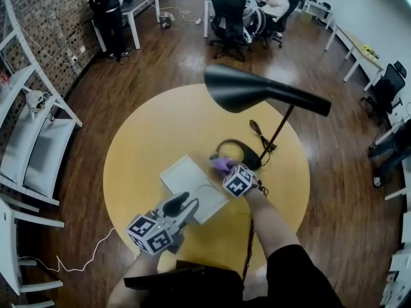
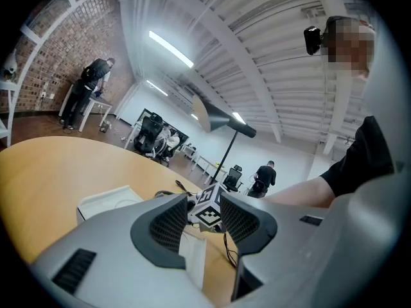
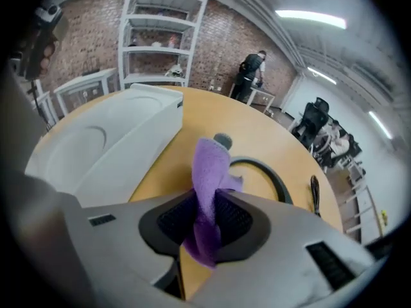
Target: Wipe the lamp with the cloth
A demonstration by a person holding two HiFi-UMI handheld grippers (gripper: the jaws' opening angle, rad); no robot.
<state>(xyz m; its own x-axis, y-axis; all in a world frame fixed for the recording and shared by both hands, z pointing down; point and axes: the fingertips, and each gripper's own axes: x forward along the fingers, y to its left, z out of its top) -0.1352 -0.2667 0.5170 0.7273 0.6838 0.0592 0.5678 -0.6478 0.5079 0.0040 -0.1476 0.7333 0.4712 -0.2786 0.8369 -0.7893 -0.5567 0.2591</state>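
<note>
Holding left gripper point(image 1: 183, 205) unclenched, empty; pinching soft, limp, light cloth point(image 3: 209, 165) mid-fold in right gripper point(image 3: 209, 222), beside lamp point(image 1: 237, 88) base.

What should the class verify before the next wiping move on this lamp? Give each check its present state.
1. The right hand-held gripper shut on the cloth: ok.
2. The cloth touching the base of the lamp: cannot tell.
3. The left hand-held gripper open and empty: ok.
4. The lamp upright on the table: ok.
5. The white box apart from the base: ok.
</note>
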